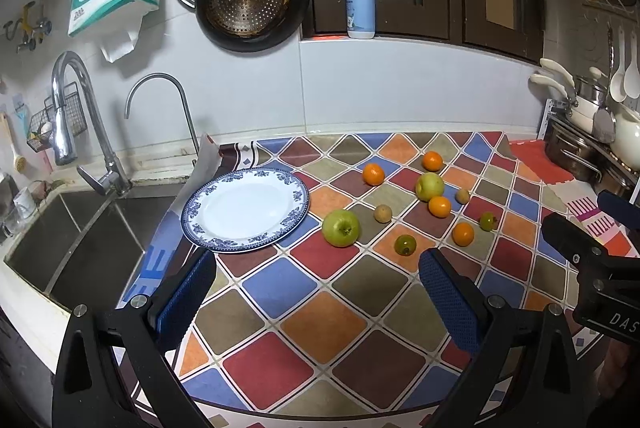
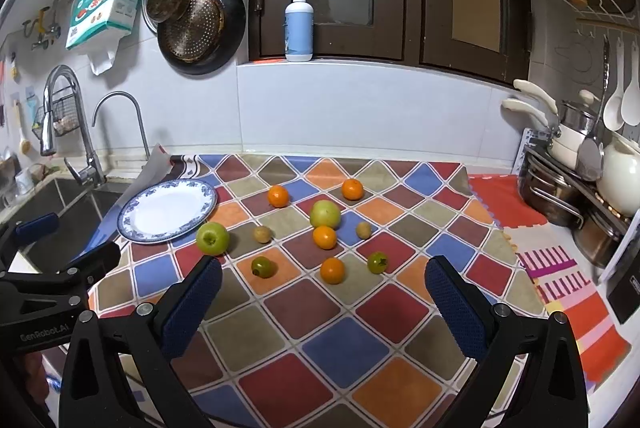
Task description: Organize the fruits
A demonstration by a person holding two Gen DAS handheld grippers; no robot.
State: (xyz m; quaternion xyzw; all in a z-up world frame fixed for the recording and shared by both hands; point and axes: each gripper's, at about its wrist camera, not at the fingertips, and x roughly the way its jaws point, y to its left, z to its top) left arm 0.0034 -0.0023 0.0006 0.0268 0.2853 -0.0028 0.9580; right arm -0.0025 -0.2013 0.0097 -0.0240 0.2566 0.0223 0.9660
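Observation:
A blue-rimmed white plate (image 1: 246,209) (image 2: 167,210) lies empty on the checkered cloth beside the sink. Fruit is scattered to its right: a green apple (image 1: 341,228) (image 2: 213,238) next to the plate, a second green apple (image 1: 429,186) (image 2: 325,214), several oranges (image 1: 373,174) (image 2: 332,270), two small brown fruits (image 1: 383,213) (image 2: 262,234) and two small green-orange fruits (image 1: 405,244) (image 2: 263,266). My left gripper (image 1: 318,270) is open and empty, above the cloth, nearer than the fruit. My right gripper (image 2: 324,278) is open and empty, also nearer than the fruit.
A sink (image 1: 80,244) with two taps lies left of the plate. Pots and a kettle on a rack (image 2: 580,187) stand at the right. A pump bottle (image 2: 299,23) stands on the window sill; pans hang on the back wall.

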